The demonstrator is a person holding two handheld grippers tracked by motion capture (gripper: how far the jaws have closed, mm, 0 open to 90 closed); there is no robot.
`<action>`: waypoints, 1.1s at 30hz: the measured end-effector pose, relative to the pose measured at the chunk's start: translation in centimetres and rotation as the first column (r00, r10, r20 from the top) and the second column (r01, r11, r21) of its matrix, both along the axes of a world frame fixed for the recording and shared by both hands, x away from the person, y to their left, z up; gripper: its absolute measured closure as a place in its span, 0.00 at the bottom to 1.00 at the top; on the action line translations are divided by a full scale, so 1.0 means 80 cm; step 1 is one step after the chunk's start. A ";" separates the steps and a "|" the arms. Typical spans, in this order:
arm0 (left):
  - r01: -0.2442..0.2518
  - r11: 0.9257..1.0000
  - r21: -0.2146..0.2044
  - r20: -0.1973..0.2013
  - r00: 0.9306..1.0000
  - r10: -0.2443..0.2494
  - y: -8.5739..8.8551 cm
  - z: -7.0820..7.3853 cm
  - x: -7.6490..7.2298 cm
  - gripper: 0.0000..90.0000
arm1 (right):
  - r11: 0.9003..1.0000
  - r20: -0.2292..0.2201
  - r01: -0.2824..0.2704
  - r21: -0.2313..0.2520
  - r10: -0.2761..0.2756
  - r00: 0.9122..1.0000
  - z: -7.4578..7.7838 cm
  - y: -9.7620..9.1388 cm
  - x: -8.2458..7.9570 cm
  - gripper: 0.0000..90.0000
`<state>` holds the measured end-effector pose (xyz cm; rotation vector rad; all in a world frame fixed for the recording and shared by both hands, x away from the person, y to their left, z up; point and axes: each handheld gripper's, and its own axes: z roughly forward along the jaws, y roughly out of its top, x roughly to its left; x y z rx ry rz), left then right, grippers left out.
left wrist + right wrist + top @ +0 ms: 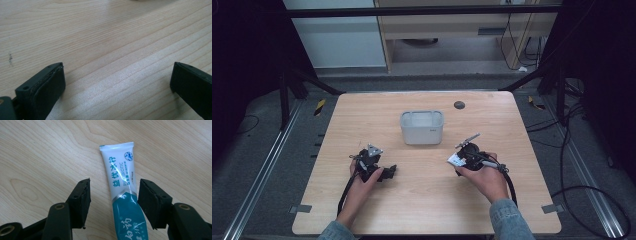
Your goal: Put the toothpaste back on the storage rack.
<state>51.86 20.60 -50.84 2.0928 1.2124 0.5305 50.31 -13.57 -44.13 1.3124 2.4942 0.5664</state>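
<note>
Jaws of our right gripper [113,203] spread, straddling toothpaste tube [122,192] lying flat on table [37,152], right of grey bin [422,127]; right pad near touching, left apart. We centre first, then pinch. Left gripper [117,82] jaws wide, empty.

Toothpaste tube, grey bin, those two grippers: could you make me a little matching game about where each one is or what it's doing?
Things:
1. toothpaste tube
2. grey bin
3. left gripper
4. right gripper

Descriptions:
A. stands at the table's middle
B. open over bare wood
C. lies flat between two jaws
D. jaws on either side of a tube, a gap at one side

Pairs: 1-C, 2-A, 3-B, 4-D
</note>
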 end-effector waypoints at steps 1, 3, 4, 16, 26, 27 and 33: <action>0.000 1.000 0.000 0.000 1.000 0.000 0.000 0.000 0.000 0.00 | 1.000 -0.007 -0.003 0.000 0.003 1.000 -0.001 0.001 0.001 0.49; 0.000 1.000 0.000 0.000 1.000 0.000 0.000 0.000 0.000 0.00 | 1.000 -0.016 -0.009 0.008 0.009 1.000 -0.002 0.002 0.002 0.50; -0.001 1.000 -0.001 0.000 1.000 0.001 0.000 0.000 0.000 0.00 | 1.000 -0.017 -0.013 0.005 0.013 1.000 -0.002 0.002 0.003 0.51; -0.004 1.000 -0.005 0.002 1.000 0.004 -0.001 0.000 0.001 0.00 | 0.999 -0.050 -0.032 -0.043 0.030 0.998 -0.013 0.007 0.012 0.55; -0.004 1.000 -0.005 0.002 1.000 0.004 -0.001 0.000 0.001 0.00 | 0.998 -0.087 -0.004 -0.058 -0.002 0.996 -0.026 -0.001 0.027 0.55; -0.004 1.000 -0.005 0.002 1.000 0.004 -0.001 0.000 0.001 0.00 | 0.998 -0.087 -0.009 -0.062 0.004 0.996 -0.027 -0.002 0.028 0.55; -0.003 1.000 -0.005 0.002 1.000 0.003 -0.001 0.000 0.001 0.00 | 0.998 -0.108 -0.008 -0.066 0.001 0.994 -0.031 -0.004 0.030 0.56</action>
